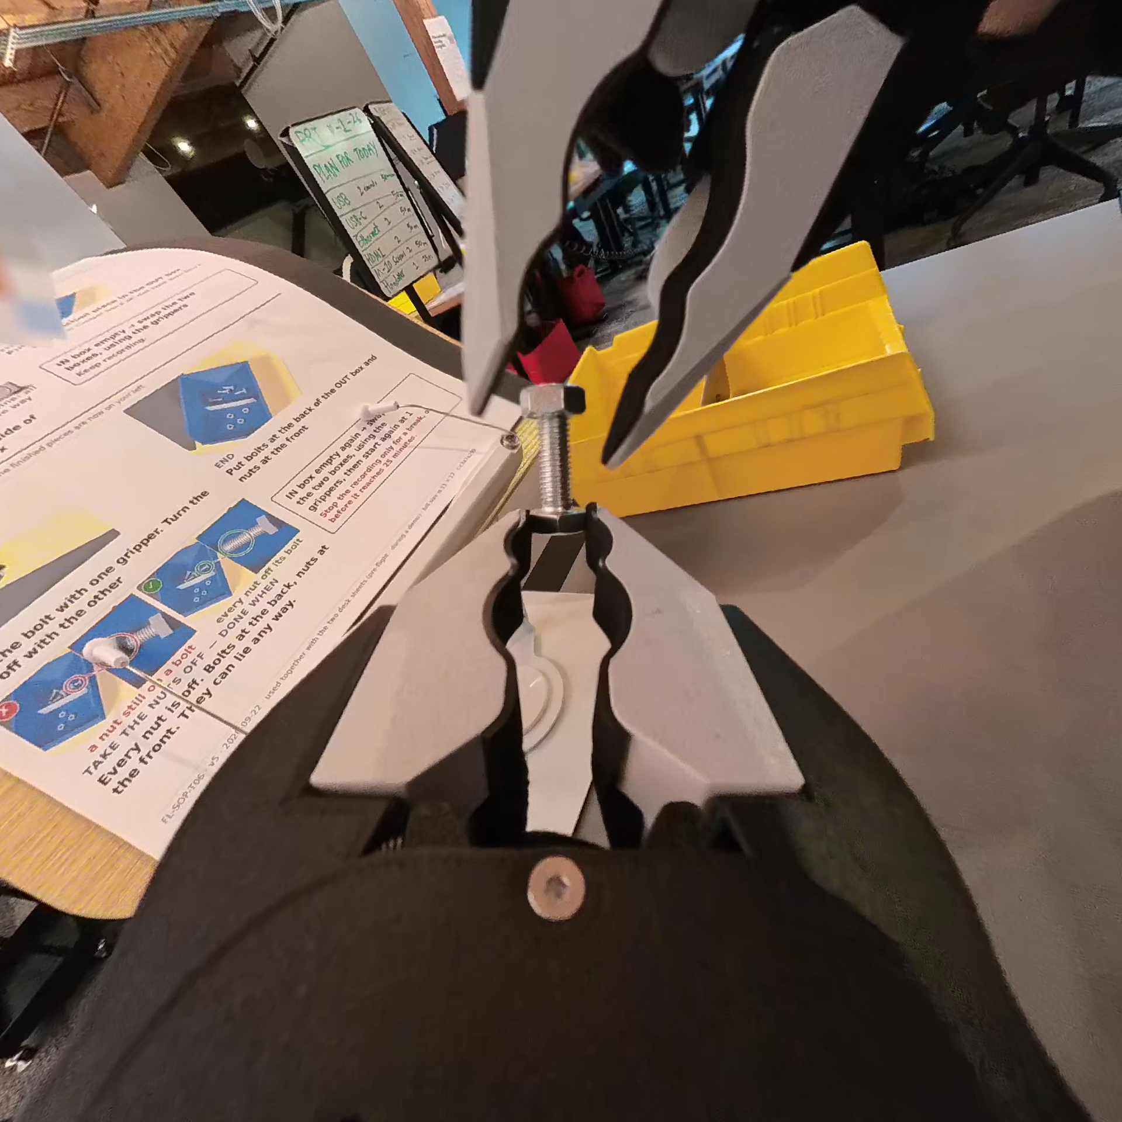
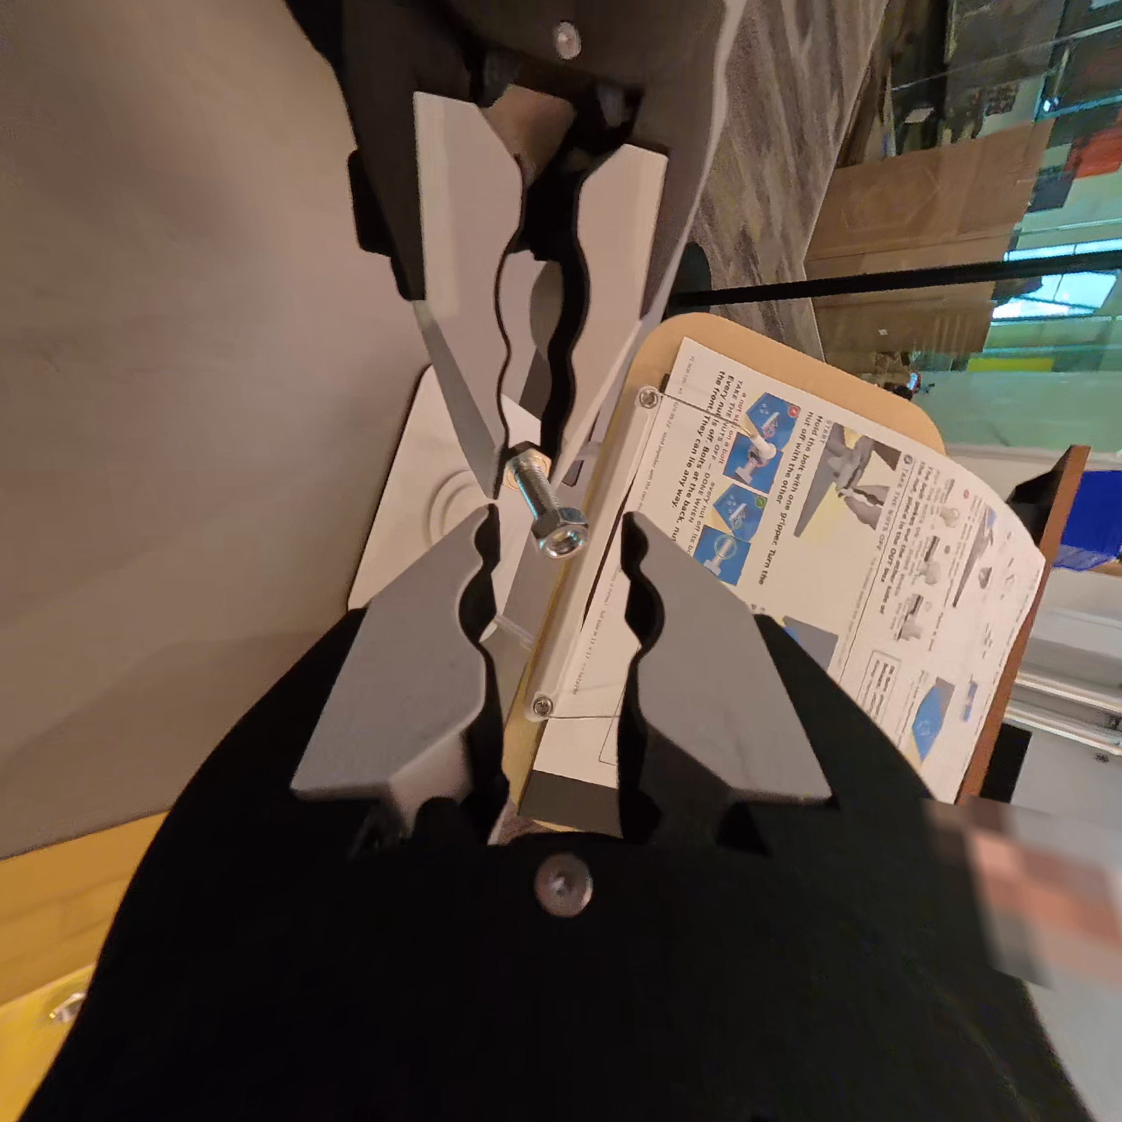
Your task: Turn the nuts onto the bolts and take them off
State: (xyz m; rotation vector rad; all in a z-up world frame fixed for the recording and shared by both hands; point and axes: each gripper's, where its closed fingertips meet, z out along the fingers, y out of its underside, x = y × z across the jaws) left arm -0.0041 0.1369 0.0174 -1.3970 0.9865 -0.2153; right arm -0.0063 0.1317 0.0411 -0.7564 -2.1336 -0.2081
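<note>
A silver bolt [image 1: 554, 461] stands upright in the left wrist view. My left gripper [image 1: 555, 516] is shut on its lower end, which looks like the hex head. A hex nut [image 1: 549, 401] sits at the bolt's top end. My right gripper [image 1: 546, 431] comes down from above, open, with one finger on each side of the nut; the left finger is close to it. In the right wrist view the nut [image 2: 560, 534] lies between my open right gripper's [image 2: 560, 515] fingertips, and the left gripper [image 2: 528, 470] holds the bolt [image 2: 537, 492] from above.
Yellow bins [image 1: 789, 413] stand on the grey table [image 1: 911, 607] behind the bolt. A printed instruction sheet [image 1: 182, 486] lies on a wooden board at the left, also shown in the right wrist view [image 2: 819, 516]. A whiteboard [image 1: 358, 200] stands beyond the table. My two grippers' fingertips are within a few centimetres of each other.
</note>
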